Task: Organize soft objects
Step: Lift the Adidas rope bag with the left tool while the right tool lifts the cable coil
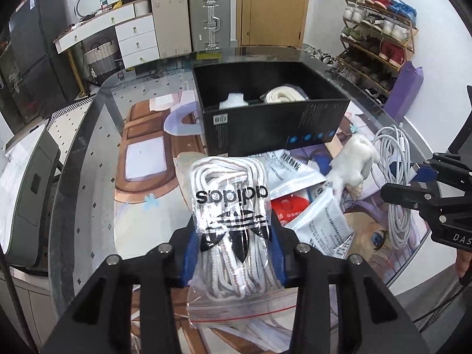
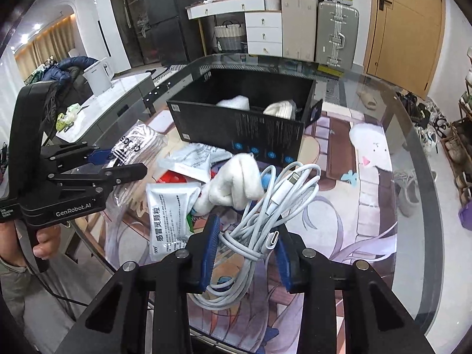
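My left gripper (image 1: 234, 253) is shut on a clear zip bag of white laces (image 1: 233, 221) with an adidas print, held above the table; it also shows in the right wrist view (image 2: 138, 144). My right gripper (image 2: 246, 253) is shut on a coiled white charging cable (image 2: 265, 215), which also shows in the left wrist view (image 1: 395, 183). A black open box (image 1: 265, 112) stands behind, holding a white foam piece (image 1: 234, 100) and a cream rolled item (image 1: 283, 96). A white fluffy sock (image 2: 233, 183) lies against the cable.
White sachets (image 2: 171, 215) and a red packet (image 1: 287, 206) lie on the glass table with its printed mat (image 1: 141, 153). Suitcases (image 1: 206, 17), drawers and a shoe rack (image 1: 380, 35) stand beyond the table. The left gripper's body (image 2: 59, 183) is at left.
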`<state>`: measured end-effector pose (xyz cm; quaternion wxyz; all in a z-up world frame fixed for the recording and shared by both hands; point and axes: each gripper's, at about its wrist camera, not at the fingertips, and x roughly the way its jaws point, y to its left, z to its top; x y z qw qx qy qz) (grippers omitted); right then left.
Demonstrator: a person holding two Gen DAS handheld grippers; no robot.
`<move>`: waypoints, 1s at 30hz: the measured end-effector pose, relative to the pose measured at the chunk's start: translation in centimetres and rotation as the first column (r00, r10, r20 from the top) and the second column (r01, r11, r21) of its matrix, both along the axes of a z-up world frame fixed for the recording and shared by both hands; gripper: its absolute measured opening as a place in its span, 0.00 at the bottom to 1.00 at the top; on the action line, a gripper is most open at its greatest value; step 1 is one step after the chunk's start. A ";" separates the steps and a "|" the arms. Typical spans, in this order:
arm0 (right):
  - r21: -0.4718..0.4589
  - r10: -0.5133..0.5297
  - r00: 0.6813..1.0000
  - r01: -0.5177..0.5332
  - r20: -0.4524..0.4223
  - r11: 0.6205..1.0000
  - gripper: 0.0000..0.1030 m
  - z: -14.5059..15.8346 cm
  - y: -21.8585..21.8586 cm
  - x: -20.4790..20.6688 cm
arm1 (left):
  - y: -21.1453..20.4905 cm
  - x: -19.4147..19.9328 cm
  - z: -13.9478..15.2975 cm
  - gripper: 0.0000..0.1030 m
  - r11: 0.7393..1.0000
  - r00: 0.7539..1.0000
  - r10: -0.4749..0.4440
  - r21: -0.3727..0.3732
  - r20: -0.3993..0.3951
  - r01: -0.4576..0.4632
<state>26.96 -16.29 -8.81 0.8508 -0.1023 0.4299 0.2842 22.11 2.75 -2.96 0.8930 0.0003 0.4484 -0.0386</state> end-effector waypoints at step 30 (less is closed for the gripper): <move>0.019 -0.003 0.998 0.002 0.061 1.000 0.35 1.5 -0.2 -0.3 | -0.4 -0.6 1.2 0.39 1.000 0.999 -0.013 -0.016 0.033 0.013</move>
